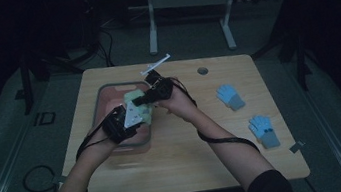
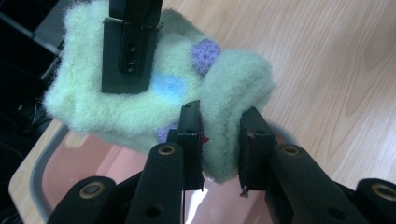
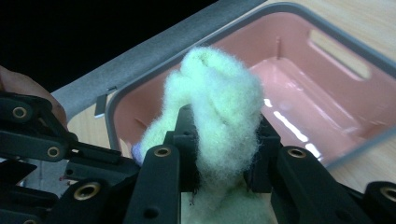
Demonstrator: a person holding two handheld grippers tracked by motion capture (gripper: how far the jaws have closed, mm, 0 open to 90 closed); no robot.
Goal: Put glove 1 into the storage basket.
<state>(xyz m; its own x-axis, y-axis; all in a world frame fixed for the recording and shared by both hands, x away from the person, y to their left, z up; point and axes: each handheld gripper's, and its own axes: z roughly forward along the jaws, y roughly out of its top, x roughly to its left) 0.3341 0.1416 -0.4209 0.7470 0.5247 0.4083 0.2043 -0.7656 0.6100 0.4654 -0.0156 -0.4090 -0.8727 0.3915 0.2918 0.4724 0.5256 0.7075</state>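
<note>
A fuzzy pale-green sock (image 1: 138, 106) with blue and purple dots hangs over a pink bin (image 1: 108, 100) with a grey rim, held from both sides. My left gripper (image 1: 137, 115) comes from the near left and is shut on a fold of the sock (image 2: 229, 79); its jaws (image 2: 221, 122) pinch it tightly. My right gripper (image 1: 142, 100) comes from the right and is shut on another bunch of the sock (image 3: 219, 84); its jaws (image 3: 225, 126) press the fabric. One right fingertip (image 2: 130, 56) shows in the left gripper view.
Two blue gloves (image 1: 230, 96) (image 1: 264, 131) lie on the right side of the wooden table (image 1: 207, 156). A round cable hole (image 1: 202, 70) sits near the far edge. The bin's inside (image 3: 303, 93) holds nothing I can see. Cables trail from both grippers.
</note>
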